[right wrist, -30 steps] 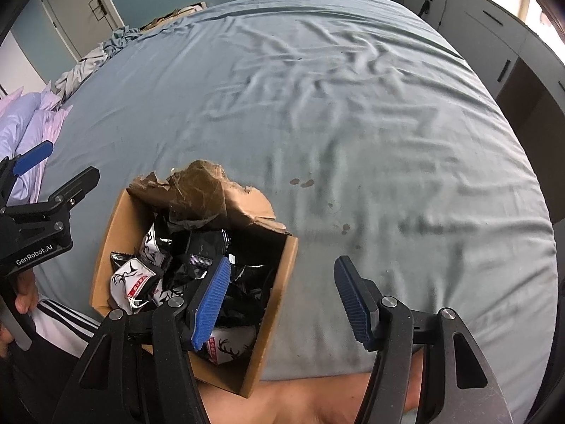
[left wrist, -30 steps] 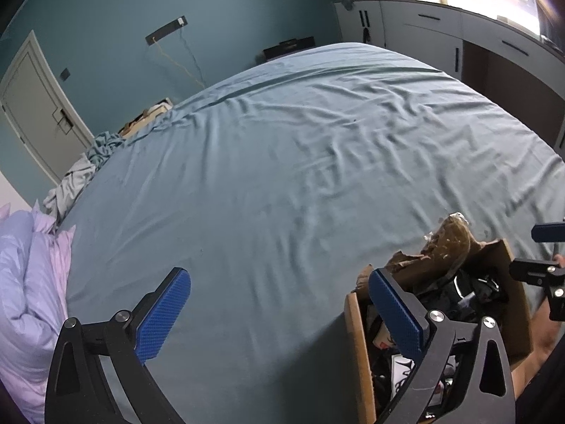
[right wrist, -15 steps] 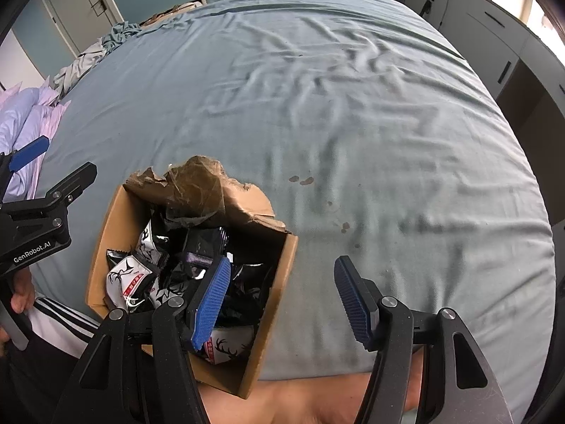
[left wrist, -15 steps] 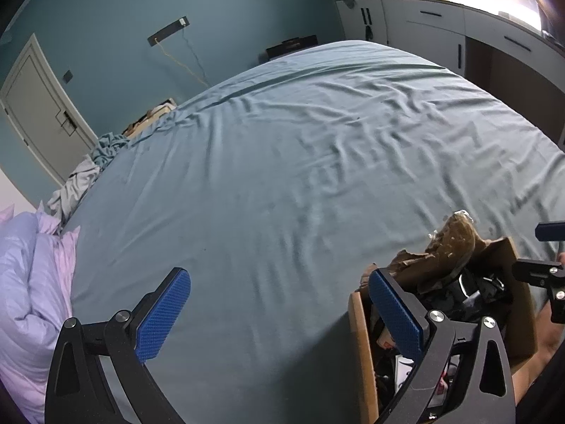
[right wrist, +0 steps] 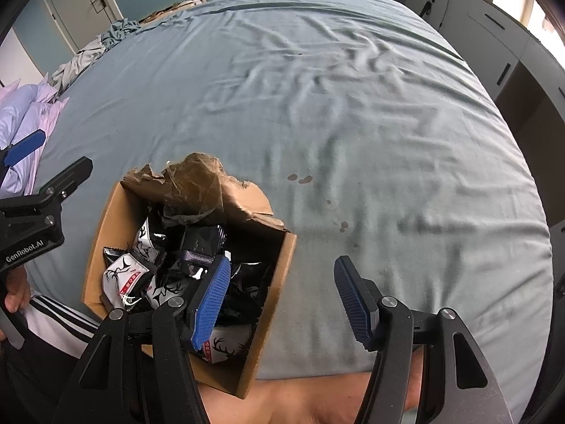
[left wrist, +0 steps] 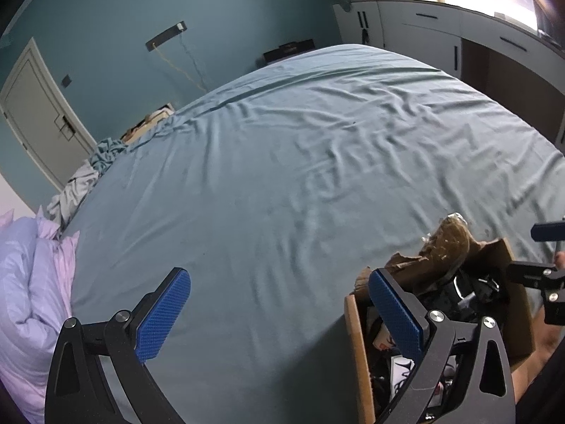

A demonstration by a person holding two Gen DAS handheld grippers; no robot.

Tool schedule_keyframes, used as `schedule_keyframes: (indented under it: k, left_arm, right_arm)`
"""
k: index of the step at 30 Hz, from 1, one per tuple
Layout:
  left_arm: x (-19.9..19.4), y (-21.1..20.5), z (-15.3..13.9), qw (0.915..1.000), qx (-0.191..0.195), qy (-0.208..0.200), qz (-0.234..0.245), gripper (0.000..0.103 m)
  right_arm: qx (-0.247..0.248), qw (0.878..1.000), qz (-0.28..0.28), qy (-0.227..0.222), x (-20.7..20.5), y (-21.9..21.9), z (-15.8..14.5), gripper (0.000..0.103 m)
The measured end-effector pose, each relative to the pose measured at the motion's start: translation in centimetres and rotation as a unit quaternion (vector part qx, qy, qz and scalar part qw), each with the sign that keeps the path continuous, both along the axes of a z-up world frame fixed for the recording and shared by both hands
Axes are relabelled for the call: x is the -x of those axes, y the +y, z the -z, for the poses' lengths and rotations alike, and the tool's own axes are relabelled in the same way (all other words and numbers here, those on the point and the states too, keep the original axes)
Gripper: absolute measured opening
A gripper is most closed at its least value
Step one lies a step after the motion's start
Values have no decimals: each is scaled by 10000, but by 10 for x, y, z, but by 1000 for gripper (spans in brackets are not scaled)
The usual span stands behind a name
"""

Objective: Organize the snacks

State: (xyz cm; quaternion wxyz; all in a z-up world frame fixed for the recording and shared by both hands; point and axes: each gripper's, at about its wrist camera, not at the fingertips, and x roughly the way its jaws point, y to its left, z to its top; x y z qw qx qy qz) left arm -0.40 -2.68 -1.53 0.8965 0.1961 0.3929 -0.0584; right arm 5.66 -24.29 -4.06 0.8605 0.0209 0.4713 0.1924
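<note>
**Open box of snack packets at the bed's near edge, both grippers empty**

A cardboard box sits on the near edge of a bed covered by a wrinkled blue-grey sheet, close against the person's lap. It is heaped with snack packets, black and white ones with a deer print, lying jumbled at all angles. A torn flap with crumpled tape leans over the far side of the opening. No packets show anywhere on the sheet.

The right gripper hangs above the box's right wall, its fingers spread wide with nothing between them; one finger is over the packets, the other over bare sheet. The left gripper is to the left of the box, fingers likewise wide apart and empty, aimed across the open bed.

This fits either packets waiting to be laid out or packets already gathered in.

Risks, as a judgement: the packets look glossy and loosely piled, so a pinch on one could slip or drag neighbours out. The box stands on a soft mattress at the very edge; a push on its wall could tip it toward the lap. The torn flap could snag a finger going in.
</note>
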Motion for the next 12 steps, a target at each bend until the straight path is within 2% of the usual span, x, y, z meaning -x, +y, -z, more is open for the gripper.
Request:
schedule_keyframes:
  k: [5, 12]
  left_arm:
    - [5, -5, -4, 9998, -111, -158, 100, 103]
    - [3, -9, 0, 9995, -292, -105, 72, 103]
  right_arm:
    - [-4, 10000, 2, -3, 1, -1, 0, 60]
    - [15, 10000, -11, -55, 3, 0, -1, 60]
